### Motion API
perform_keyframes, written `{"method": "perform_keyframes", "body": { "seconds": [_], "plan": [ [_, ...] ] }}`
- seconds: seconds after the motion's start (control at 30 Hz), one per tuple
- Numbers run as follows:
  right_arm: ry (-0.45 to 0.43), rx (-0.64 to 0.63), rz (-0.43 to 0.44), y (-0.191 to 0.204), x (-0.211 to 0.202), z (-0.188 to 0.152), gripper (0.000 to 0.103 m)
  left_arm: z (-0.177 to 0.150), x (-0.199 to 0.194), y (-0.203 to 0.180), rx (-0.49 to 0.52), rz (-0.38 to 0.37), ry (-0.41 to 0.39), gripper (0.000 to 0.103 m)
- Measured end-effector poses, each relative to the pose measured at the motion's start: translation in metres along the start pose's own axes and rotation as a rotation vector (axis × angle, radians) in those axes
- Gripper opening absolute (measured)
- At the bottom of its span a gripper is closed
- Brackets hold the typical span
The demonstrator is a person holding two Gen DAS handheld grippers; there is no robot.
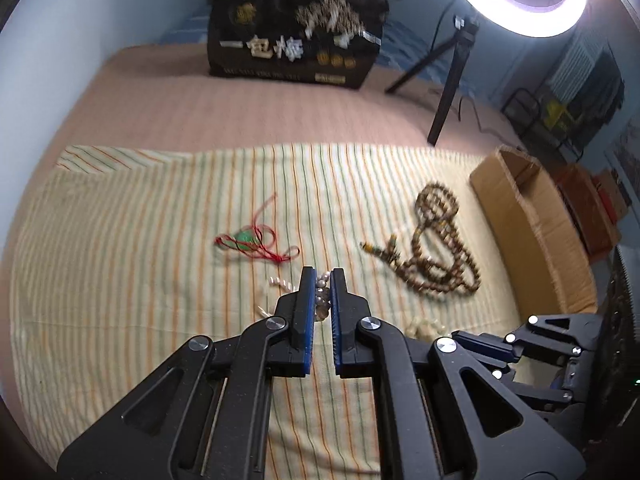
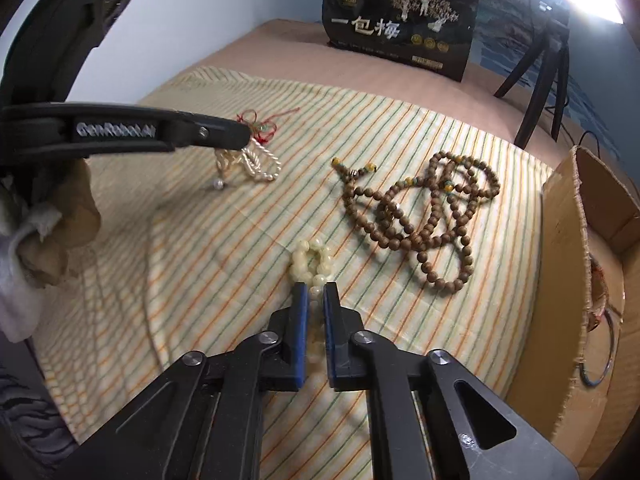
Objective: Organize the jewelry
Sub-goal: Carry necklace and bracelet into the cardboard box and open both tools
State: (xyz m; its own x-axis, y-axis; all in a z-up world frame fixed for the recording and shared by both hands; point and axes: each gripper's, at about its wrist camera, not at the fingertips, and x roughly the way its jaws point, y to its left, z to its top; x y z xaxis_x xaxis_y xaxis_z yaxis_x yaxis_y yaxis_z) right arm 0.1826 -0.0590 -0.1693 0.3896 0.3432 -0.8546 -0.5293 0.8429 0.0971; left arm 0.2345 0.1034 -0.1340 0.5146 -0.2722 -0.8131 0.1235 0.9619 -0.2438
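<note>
My left gripper [image 1: 323, 274] is shut on a pearl and cord necklace [image 1: 322, 294]; in the right wrist view its finger reaches over that pale necklace [image 2: 256, 160]. My right gripper [image 2: 315, 290] is shut on a cream bead bracelet [image 2: 312, 260], which lies on the striped cloth [image 2: 180, 240]. A long brown bead necklace [image 2: 424, 208] lies to the right and also shows in the left wrist view [image 1: 436, 248]. A red cord with a green pendant [image 1: 250, 240] lies further back. A cardboard box [image 1: 532, 232] stands at the right edge.
A black printed bag [image 1: 296, 40] stands at the back of the bed. A ring light on a black tripod [image 1: 452, 80] stands at the back right. The box [image 2: 588, 280] holds a thin ring-shaped item. A wall is on the left.
</note>
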Motion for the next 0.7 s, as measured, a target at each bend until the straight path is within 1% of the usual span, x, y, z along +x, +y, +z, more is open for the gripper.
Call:
{"method": "perform_keyframes", "body": {
  "seconds": [0.2,0.27,0.37,0.43,0.7],
  "plan": [
    [-0.038,-0.004,0.017,0.000,-0.015,0.003,0.006,0.008,-0.029,-0.003,-0.023,-0.010,-0.068,0.005],
    [-0.033,0.005,0.039,-0.001,-0.014,0.002,0.006,0.009,-0.037,-0.005,-0.032,-0.011,-0.087,0.005],
    [-0.012,0.018,0.042,-0.006,-0.009,-0.002,0.006,0.012,-0.048,-0.003,-0.057,-0.020,-0.113,0.005],
    [-0.015,0.032,0.045,-0.010,-0.010,-0.001,0.006,0.015,-0.056,-0.004,-0.060,-0.023,-0.135,0.005],
    [-0.107,0.051,0.063,-0.016,-0.047,0.009,0.006,0.019,-0.091,-0.022,-0.031,-0.048,-0.217,0.005]
  ]
}}
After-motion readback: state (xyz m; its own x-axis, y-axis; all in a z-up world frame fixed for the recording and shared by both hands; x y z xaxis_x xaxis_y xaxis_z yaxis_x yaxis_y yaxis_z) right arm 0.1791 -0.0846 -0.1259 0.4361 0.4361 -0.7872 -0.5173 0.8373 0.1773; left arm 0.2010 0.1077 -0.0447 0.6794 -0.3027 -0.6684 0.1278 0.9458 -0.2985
